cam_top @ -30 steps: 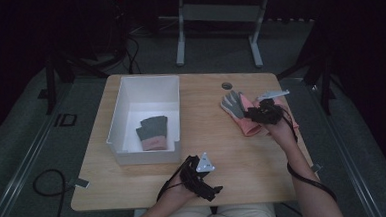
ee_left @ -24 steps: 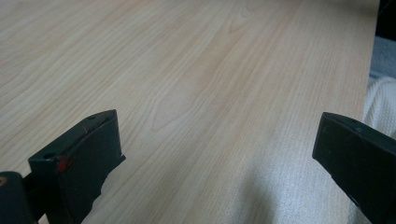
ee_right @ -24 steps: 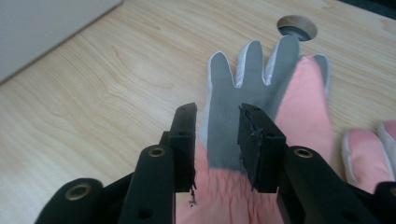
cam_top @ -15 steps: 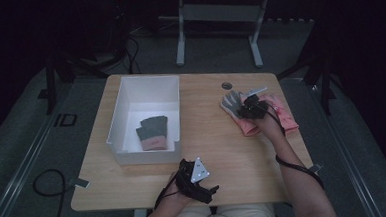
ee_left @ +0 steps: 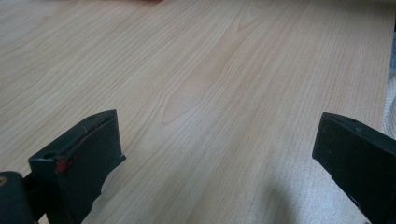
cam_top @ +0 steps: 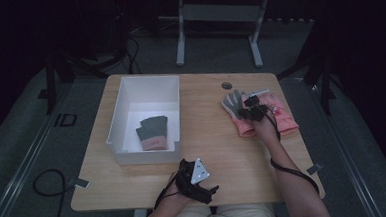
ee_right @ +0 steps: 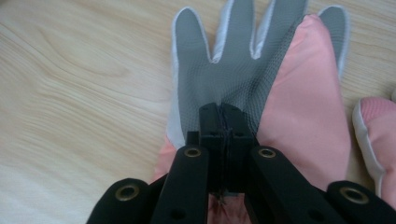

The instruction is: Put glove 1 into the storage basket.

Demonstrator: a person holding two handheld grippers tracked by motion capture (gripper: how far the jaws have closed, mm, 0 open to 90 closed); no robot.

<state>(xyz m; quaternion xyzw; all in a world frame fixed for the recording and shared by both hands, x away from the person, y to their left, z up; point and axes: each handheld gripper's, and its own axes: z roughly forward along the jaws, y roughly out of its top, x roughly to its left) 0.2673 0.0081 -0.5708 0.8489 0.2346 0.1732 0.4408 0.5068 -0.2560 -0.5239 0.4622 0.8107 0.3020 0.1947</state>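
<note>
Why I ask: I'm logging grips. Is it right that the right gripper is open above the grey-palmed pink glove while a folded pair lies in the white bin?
Not quite. The right gripper view shows the right gripper shut on the grey-palmed pink glove, pinching its palm. The folded pair does lie in the white bin.

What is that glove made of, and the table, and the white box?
The glove looks like knit fabric with a grey rubbery palm coating, going by its dimpled weave texture and pink cuff. The table looks like pale wood or wood laminate, showing grain lines. The white box seems smooth plastic, though that is uncertain.
</note>
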